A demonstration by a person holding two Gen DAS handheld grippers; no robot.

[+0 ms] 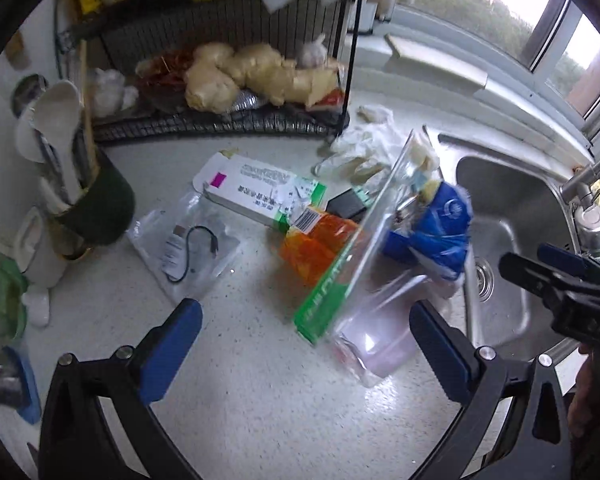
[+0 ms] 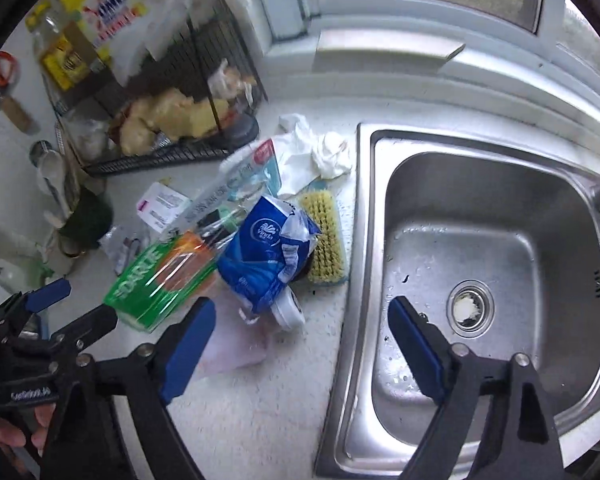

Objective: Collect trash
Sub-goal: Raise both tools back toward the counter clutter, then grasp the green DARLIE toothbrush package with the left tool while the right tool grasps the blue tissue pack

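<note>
Clear plastic blister pack with green card edge [image 1: 340, 280] is motion-blurred in the left wrist view, print unreadable, and it hides part of the orange carton [image 1: 316, 240] and the crumpled blue tissue wrapper [image 1: 432, 232]. Yellow-bristled scrub brush [image 2: 326, 236] is half covered by that wrapper in the right wrist view; the small black item [image 1: 346, 204] behind the pack cannot be identified. Both black gripper frames are cut off at the bottom edge, and the steel tap [image 1: 588, 188] is cropped at right.

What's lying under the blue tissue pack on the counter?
Under the blue tissue pack, a yellow-bristled scrub brush sticks out on the sink side, and a round white lid-like object shows at its near end. Whatever else lies beneath is covered.
</note>
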